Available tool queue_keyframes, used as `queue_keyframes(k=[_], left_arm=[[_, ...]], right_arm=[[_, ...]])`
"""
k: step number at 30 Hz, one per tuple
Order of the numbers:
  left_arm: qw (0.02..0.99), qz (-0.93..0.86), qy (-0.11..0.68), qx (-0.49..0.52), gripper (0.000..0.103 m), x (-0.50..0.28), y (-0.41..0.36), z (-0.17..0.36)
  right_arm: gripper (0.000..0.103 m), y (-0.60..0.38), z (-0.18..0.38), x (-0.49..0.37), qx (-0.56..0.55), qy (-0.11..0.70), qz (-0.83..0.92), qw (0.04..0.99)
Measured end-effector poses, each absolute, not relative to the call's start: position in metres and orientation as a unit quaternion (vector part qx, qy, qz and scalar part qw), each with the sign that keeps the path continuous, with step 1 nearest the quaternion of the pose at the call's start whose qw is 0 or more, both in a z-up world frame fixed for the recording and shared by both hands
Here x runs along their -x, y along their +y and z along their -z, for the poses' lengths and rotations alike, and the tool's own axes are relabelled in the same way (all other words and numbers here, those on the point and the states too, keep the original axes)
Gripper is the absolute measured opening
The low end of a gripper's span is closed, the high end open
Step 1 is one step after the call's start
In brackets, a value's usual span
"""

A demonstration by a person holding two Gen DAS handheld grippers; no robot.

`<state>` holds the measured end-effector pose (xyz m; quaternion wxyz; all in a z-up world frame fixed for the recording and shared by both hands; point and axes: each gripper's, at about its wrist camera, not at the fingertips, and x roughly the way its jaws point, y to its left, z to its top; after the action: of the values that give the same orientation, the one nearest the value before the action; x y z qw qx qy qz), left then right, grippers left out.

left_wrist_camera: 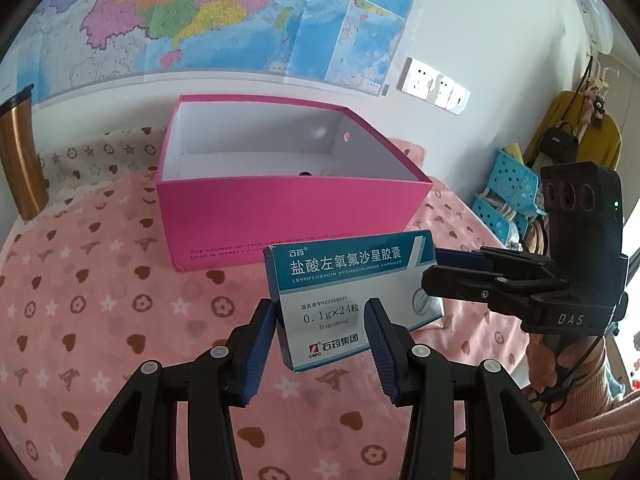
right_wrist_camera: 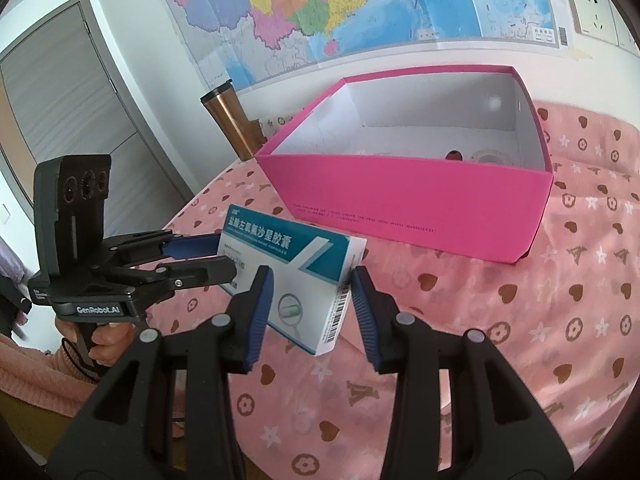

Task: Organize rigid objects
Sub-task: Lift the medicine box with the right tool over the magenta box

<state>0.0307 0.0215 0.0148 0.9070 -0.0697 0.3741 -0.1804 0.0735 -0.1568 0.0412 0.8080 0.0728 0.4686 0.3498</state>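
A white and teal medicine carton (left_wrist_camera: 352,292) is held up above the pink cloth, in front of an open pink box (left_wrist_camera: 288,200). My left gripper (left_wrist_camera: 322,312) has a pad against each side of the carton's left end. My right gripper (right_wrist_camera: 312,282) has a pad against each side of its right end, which carries a barcode. The carton (right_wrist_camera: 292,276) leans a little in the right wrist view. The pink box (right_wrist_camera: 420,204) has small items on its floor, mostly hidden by its front wall.
A copper travel mug (left_wrist_camera: 18,156) stands at the back left of the table (left_wrist_camera: 80,300), against the wall map (left_wrist_camera: 200,12). Blue perforated baskets (left_wrist_camera: 508,196) sit beyond the table's right edge.
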Motion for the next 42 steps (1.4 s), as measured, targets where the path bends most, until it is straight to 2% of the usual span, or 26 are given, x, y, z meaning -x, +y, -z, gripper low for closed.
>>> queue_keyframes(k=[42], left_arm=[[0.918,0.168,0.354,0.065,0.046,-0.058,0.026,-0.031]], right_arm=[[0.044,-0.157,-0.062,-0.101,-0.067,0.439,-0.359,0.821]])
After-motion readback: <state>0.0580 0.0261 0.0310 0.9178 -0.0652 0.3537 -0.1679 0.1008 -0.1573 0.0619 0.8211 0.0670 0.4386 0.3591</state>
